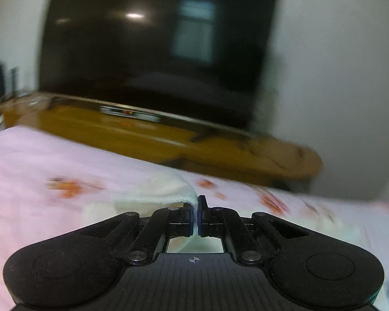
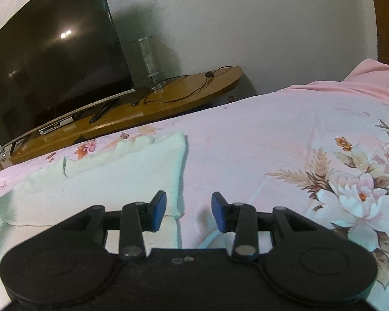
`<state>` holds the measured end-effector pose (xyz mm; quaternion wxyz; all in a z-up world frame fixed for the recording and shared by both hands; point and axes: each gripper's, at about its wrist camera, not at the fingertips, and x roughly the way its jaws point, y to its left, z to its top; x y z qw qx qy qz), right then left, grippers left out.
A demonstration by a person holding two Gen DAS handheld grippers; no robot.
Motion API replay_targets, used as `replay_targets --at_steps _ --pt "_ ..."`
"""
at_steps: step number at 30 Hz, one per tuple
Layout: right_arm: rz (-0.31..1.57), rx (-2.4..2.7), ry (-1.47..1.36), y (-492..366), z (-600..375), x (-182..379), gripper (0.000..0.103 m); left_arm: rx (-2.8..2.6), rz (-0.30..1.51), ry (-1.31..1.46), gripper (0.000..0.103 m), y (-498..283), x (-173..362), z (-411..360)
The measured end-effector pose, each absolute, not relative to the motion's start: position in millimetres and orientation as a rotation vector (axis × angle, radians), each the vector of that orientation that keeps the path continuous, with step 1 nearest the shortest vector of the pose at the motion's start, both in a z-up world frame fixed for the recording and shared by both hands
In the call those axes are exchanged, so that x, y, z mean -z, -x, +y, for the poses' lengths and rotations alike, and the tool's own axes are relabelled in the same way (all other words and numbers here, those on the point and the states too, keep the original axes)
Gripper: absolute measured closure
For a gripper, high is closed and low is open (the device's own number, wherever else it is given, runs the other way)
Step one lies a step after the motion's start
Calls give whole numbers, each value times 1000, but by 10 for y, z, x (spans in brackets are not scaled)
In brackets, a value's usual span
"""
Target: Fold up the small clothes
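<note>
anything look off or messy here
Nothing damaged or spilled. The pale cloth lies on the bedspread with one layer sitting askew, its far edge wavy. The left gripper is shut on a cloth edge; the right gripper is open, holding nothing.

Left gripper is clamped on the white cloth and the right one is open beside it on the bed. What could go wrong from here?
1. The left gripper pinches only a thin edge of the cloth, so it may slip out under a pull.
2. The right gripper is open with only the cloth's corner near its left finger; closing here might miss it or catch the bedsheet instead.
3. With one edge held alone, the cloth could drag and bunch, spoiling the fold.
</note>
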<state>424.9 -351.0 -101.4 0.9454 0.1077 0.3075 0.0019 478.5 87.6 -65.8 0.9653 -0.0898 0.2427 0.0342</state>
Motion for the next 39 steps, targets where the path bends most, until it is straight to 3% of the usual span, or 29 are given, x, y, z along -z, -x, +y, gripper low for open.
replay_targets --at_steps 10,12,13,14,17,26,34,35,37,38,39 --pt "616 71 -269 -3981 -3916 924 63 148 716 27 100 -5183 1255 -738" --pt "619 81 -290 -3949 -3972 931 60 198 733 -29 73 -5173 1339 -930" --pt "619 84 -299 -3938 -3983 938 59 237 718 -48 47 -5125 1354 -1031" --pt "620 83 -309 -3930 -3984 949 58 275 706 -47 42 -5065 1334 -1110" --pt "619 61 -323 -3941 -3914 958 57 302 652 -3 42 -4852 1194 -1030" --pt "659 -229 -410 -4448 -3111 1060 57 -118 651 190 42 -4242 1255 513" --pt "756 -296 -494 -5019 -2557 1423 63 -155 732 293 42 -4474 1497 1006" --pt "755 -293 -483 -5049 -2509 1424 65 -147 733 306 42 -4468 1513 1007" --pt "758 -298 -456 -5101 -2424 1403 79 -132 724 338 42 -4451 1476 1001" --pt "753 -309 -429 -5127 -2377 1378 97 -126 722 339 42 -4469 1476 984" --pt "741 -317 -398 -5125 -2334 1343 97 -119 722 337 42 -4488 1472 980"
